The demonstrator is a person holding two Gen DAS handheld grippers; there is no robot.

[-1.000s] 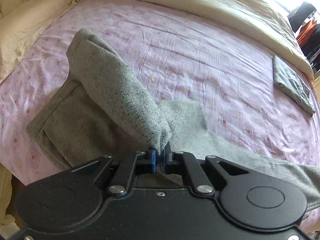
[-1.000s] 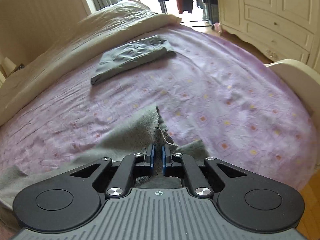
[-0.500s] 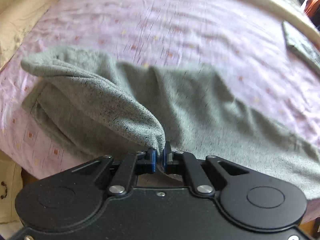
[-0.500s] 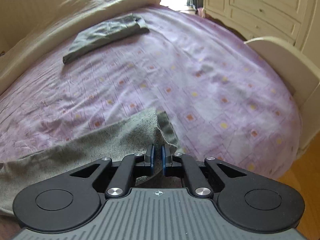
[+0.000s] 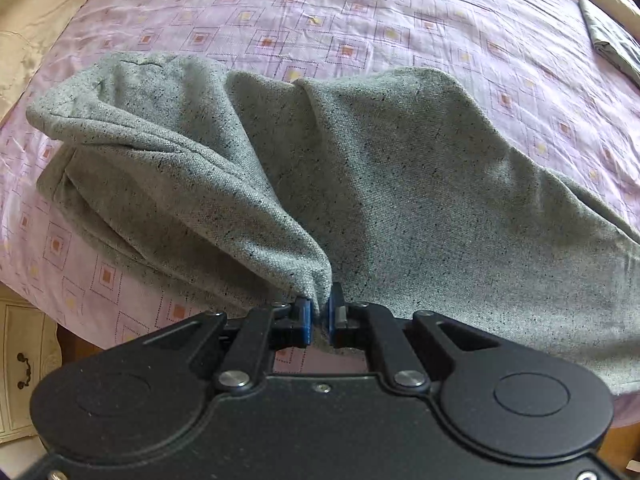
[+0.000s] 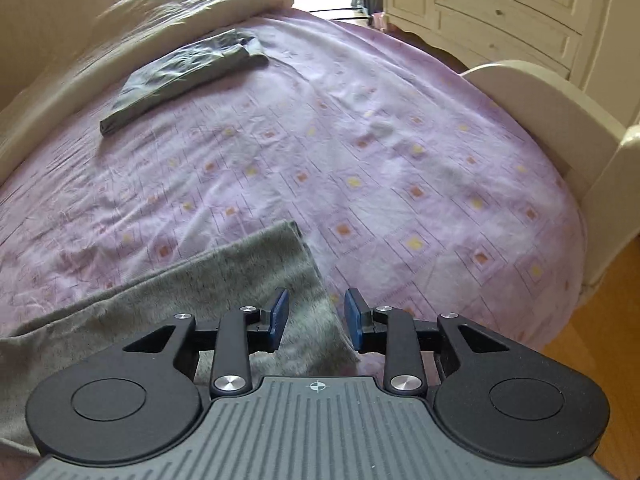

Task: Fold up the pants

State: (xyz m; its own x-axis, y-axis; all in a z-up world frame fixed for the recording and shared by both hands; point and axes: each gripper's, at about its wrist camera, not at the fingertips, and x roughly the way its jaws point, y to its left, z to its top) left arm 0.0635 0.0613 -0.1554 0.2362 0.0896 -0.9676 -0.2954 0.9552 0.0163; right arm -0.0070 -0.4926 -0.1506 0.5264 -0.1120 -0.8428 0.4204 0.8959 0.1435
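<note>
Grey speckled pants (image 5: 400, 184) lie along the near edge of a bed with a purple patterned sheet (image 5: 360, 20). My left gripper (image 5: 319, 312) is shut on a pinched fold of the pants' waist end, which rises in a ridge to the left. In the right wrist view the leg end of the pants (image 6: 256, 276) lies flat on the sheet (image 6: 360, 160). My right gripper (image 6: 316, 314) is open just above that leg end, its blue pads either side of the cloth's edge, holding nothing.
A folded dark grey garment (image 6: 184, 76) lies further up the bed, also in the left wrist view (image 5: 612, 40). A cream duvet (image 6: 140, 28) is bunched along the far side. A cream footboard (image 6: 552, 120) and wardrobe (image 6: 500, 8) stand right. Wooden floor (image 6: 600, 320) lies below.
My right gripper has opened and let go of the leg end, which now lies flat. My left gripper has dropped lower with the waist fold, and the pants are spread wider on the bed.
</note>
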